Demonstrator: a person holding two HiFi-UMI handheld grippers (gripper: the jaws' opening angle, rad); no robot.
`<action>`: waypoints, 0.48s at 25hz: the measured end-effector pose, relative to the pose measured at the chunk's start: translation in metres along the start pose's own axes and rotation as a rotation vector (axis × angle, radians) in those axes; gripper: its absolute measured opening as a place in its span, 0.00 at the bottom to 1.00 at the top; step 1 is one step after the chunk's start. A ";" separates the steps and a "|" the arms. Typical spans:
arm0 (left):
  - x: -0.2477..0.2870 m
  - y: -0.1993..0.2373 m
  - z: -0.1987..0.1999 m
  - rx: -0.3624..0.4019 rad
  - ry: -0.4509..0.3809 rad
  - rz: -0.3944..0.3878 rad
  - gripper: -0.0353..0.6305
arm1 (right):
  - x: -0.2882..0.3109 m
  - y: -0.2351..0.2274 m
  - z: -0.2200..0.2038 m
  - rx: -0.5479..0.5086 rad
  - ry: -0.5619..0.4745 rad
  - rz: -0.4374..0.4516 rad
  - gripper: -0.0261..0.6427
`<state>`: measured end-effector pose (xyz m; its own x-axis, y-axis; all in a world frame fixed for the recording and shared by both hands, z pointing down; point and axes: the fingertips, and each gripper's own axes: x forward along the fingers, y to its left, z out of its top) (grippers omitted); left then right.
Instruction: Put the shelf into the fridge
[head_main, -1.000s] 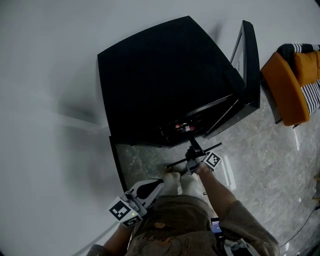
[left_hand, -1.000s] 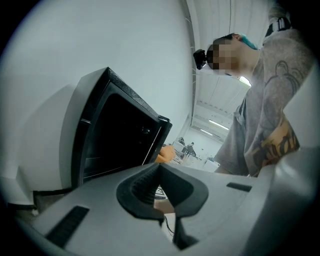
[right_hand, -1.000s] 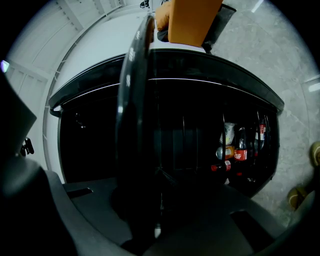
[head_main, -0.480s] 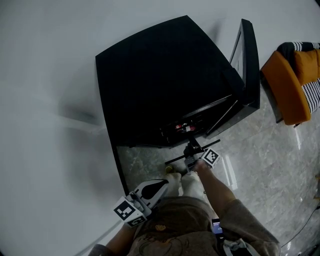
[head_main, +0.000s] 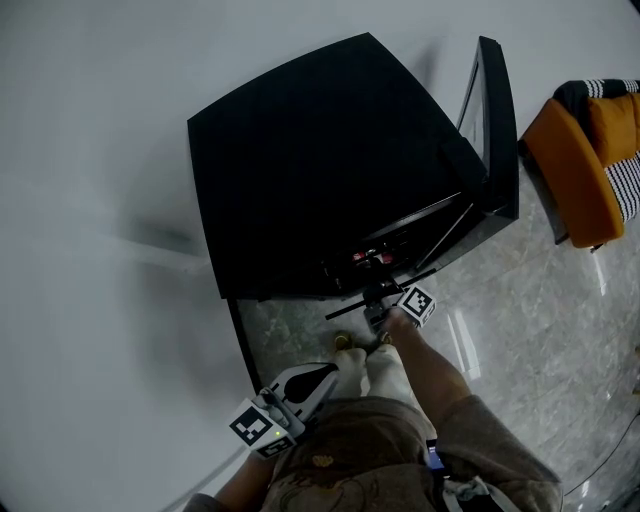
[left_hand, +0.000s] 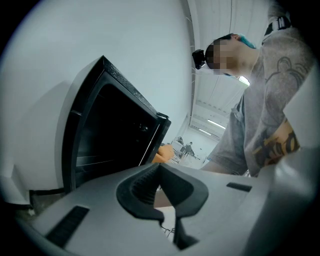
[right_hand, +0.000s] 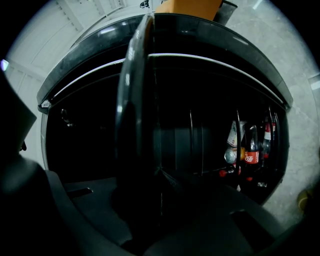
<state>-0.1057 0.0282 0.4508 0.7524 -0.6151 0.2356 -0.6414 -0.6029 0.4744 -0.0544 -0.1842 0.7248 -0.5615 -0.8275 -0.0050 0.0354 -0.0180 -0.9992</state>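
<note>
A: Delta vs a second ago, left to right: the left gripper (head_main: 328, 370) has barely shifted and stays low by the person's shirt. The right gripper (head_main: 377, 300) and the shelf (head_main: 345, 309) have moved up from over the marble floor (head_main: 520, 340) to the mouth of the fridge (head_main: 320, 170).

B: Finger state?

A: Left: fingers together at the tips, nothing between them, idle. Right: fingers clamped on the shelf's near edge. In the right gripper view the shelf runs edge-on, straight out from them toward the dark cavity.

B: So where's the shelf exactly?

A: In the air at the open front, with the door (head_main: 497, 130) swung wide on the right. Can't tell whether its leading edge has crossed the threshold. Not seated.

B: Anything in the way?

A: Red-labelled bottles (right_hand: 250, 150) inside, behind wire rails, on the right of the right gripper view. The orange chair (head_main: 580, 180) is well apart at far right and not a factor.

B: Which step?

A: My read is insertion approach, one-handed. The next move calls for levelling the shelf and squaring it to the side supports, which I can't make out in the dark. After that it's a straight push, kept clear of the bottles. The left gripper could steady the free end.
</note>
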 end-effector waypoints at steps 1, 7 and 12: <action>0.000 0.000 0.001 -0.001 0.000 0.002 0.06 | 0.003 0.001 0.000 0.001 0.000 0.001 0.08; 0.005 0.000 0.004 0.007 -0.003 -0.004 0.06 | 0.016 0.001 0.003 0.013 0.007 -0.010 0.08; 0.008 0.001 0.002 0.004 0.007 0.001 0.06 | 0.026 0.001 0.006 0.004 0.010 -0.002 0.08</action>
<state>-0.1006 0.0221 0.4511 0.7526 -0.6124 0.2419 -0.6429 -0.6043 0.4705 -0.0641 -0.2093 0.7240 -0.5695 -0.8220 -0.0038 0.0379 -0.0217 -0.9990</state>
